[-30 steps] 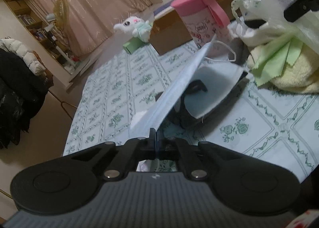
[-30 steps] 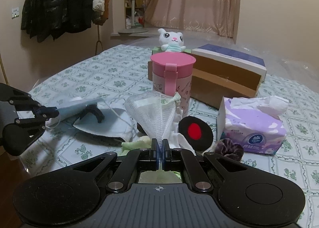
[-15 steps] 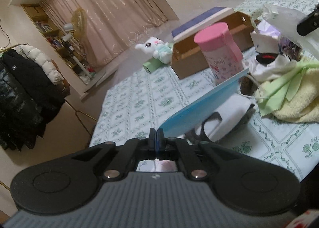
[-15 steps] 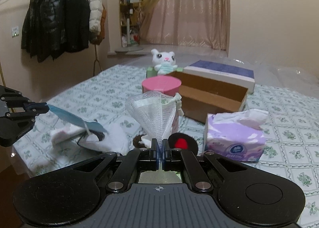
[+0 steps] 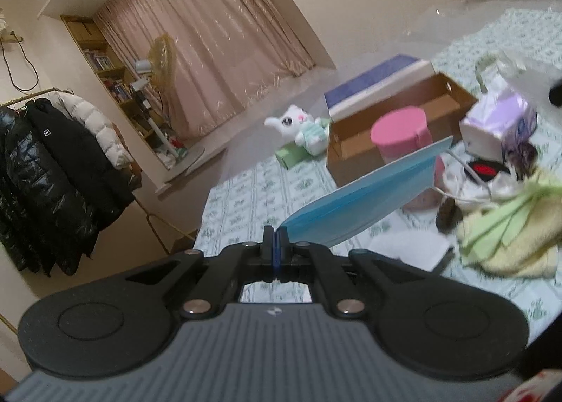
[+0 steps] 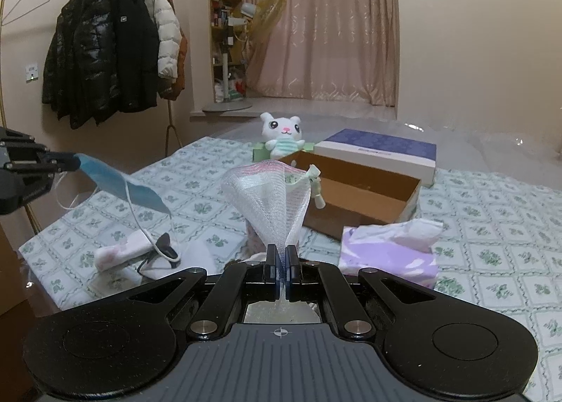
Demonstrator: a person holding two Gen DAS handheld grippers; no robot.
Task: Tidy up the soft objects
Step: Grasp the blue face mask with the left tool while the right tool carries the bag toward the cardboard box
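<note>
My left gripper (image 5: pixel 275 244) has its jaws pinched tight on a corner of the blue face mask (image 5: pixel 365 201), which hangs in the air above the worktop (image 6: pixel 491 226) with one ear loop trailing down. My right gripper (image 6: pixel 281 261) has its jaws closed on the gathered end of a white mesh pouch (image 6: pixel 268 200), also lifted clear of the worktop.

I judge the task to be at an early stage. Both held pieces are up but neither is put away, and the open cardboard box (image 6: pixel 368 191), the likely place for them, looks empty as far as I can see into it. Much is left lying out: the yellow towel (image 5: pixel 520 247) with green cloths (image 5: pixel 505 215) on top, a white mask (image 5: pixel 411 247) flat on the worktop, a rolled white cloth (image 6: pixel 123 251), a dark scrunchie (image 5: pixel 523 154), the purple tissue pack (image 6: pixel 390 254) and the plush bunny (image 6: pixel 282 135) behind the box.

The near floor of the box is hidden by its front wall. The pouch covers most of the pink cup (image 5: pixel 402 128) in the right view, and my own gripper body hides the pile beneath it. In the left view the right edge is blurred, so the black and red round thing (image 5: pixel 486 167) stays unidentified.
</note>
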